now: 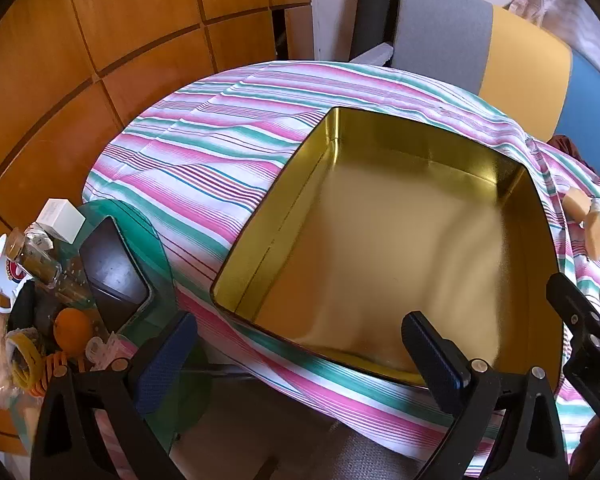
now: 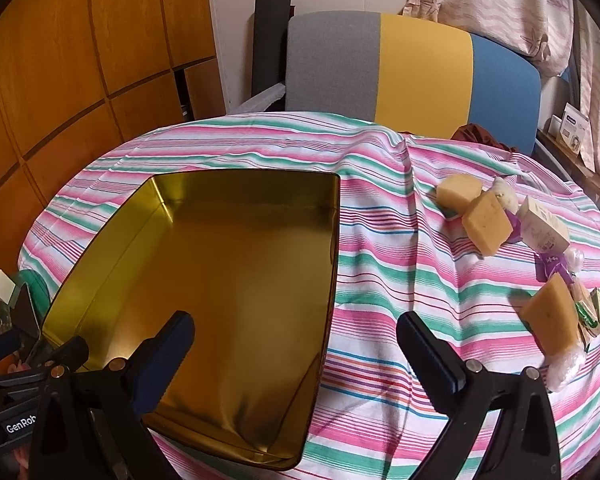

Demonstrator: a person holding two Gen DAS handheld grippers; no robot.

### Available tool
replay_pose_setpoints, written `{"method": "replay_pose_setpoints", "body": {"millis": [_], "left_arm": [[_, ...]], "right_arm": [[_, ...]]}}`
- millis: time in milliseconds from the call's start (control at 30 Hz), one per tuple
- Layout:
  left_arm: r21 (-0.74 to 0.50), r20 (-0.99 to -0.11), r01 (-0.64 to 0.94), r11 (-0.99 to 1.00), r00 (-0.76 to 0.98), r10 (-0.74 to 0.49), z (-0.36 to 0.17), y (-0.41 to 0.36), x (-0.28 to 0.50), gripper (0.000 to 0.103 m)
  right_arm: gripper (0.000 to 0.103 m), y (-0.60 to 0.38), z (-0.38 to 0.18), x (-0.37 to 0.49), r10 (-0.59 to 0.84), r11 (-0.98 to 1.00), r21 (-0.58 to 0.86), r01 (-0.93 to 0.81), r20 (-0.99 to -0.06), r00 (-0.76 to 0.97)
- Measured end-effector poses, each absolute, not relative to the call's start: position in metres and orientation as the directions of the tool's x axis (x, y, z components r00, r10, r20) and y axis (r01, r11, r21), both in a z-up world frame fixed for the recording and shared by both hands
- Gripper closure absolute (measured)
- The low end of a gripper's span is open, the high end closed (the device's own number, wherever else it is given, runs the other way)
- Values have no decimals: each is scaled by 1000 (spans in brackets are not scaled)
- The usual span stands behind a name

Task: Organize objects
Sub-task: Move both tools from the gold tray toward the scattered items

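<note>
An empty gold tin box sits on the striped tablecloth. My left gripper hangs open over the tin's near left corner, nothing between its fingers. My right gripper is open above the tin's right wall and the cloth beside it. Yellow sponge blocks lie right of the tin among a small cardboard box, purple wrappers and clear plastic. Two of the sponges show at the right edge of the left wrist view. The other gripper shows at each view's edge.
A side table at the left holds a phone, an orange, a mug, a white box and small clutter. A grey, yellow and blue chair back stands behind the table. Wooden cabinets fill the left.
</note>
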State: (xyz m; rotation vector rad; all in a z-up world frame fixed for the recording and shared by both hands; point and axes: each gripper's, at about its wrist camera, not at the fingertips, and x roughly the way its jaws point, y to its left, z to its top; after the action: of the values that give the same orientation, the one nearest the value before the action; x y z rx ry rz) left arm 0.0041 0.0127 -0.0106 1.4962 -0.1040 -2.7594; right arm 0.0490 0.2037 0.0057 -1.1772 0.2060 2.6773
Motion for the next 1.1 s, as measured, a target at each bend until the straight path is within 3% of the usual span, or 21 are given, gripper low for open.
{"method": "replay_pose_setpoints", "body": {"millis": [533, 700, 1100], "left_arm": [[46, -843, -161, -986, -536, 48, -14, 52, 18, 0], [18, -838, -260, -965, -531, 128, -14, 76, 29, 0], [-33, -736, -582, -812, -536, 414, 5, 151, 71, 0]], "right_arm": [[0, 237, 8, 67, 192, -946, 40, -322, -730, -655], [0, 265, 6, 79, 243, -924, 26, -382, -731, -638], [0, 345, -9, 142, 396, -816, -2, -577, -730, -557]]}}
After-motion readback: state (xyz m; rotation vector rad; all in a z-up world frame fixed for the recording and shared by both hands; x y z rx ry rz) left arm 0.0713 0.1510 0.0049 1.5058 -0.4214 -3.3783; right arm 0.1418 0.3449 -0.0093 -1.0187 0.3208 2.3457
